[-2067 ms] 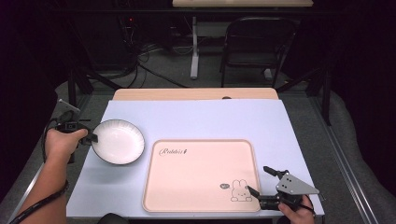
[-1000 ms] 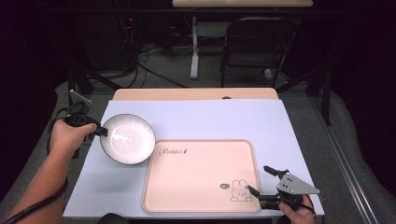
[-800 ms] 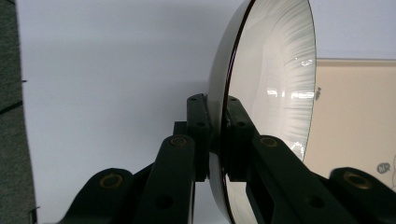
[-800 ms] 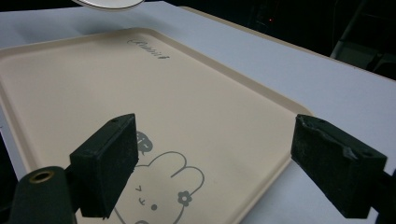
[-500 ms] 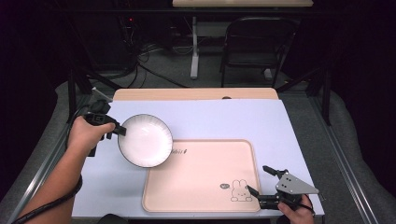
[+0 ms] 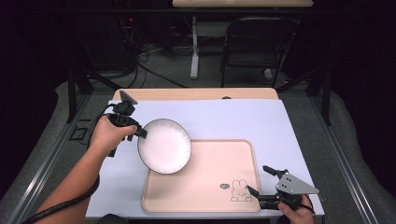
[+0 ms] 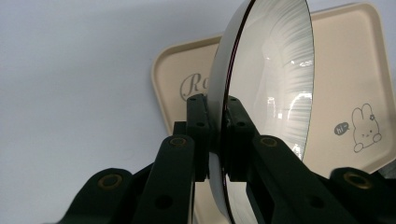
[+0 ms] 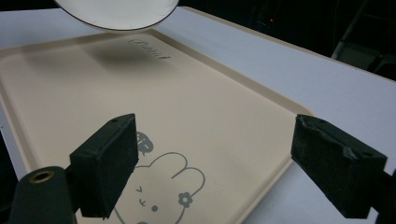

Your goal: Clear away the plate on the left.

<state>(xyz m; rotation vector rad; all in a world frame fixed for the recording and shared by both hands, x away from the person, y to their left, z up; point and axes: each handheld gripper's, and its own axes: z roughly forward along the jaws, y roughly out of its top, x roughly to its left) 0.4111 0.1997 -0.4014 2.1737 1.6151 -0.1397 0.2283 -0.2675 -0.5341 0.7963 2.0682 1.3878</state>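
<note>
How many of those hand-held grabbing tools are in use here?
2. The left tool is clamped on the rim of the plate, held over the tray. The right tool sits open at the tray's near right corner.

High view: overhead, looking forward-down. 2 gripper views sit close, looking along their jaws; all 3 share the beige plastic rabbit-print tray [image 6: 210, 182] [image 7: 345, 70] [image 8: 187, 112].

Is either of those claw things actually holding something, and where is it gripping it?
The left gripper pinches the white plate by its rim. The right gripper is open, holding nothing.
</note>
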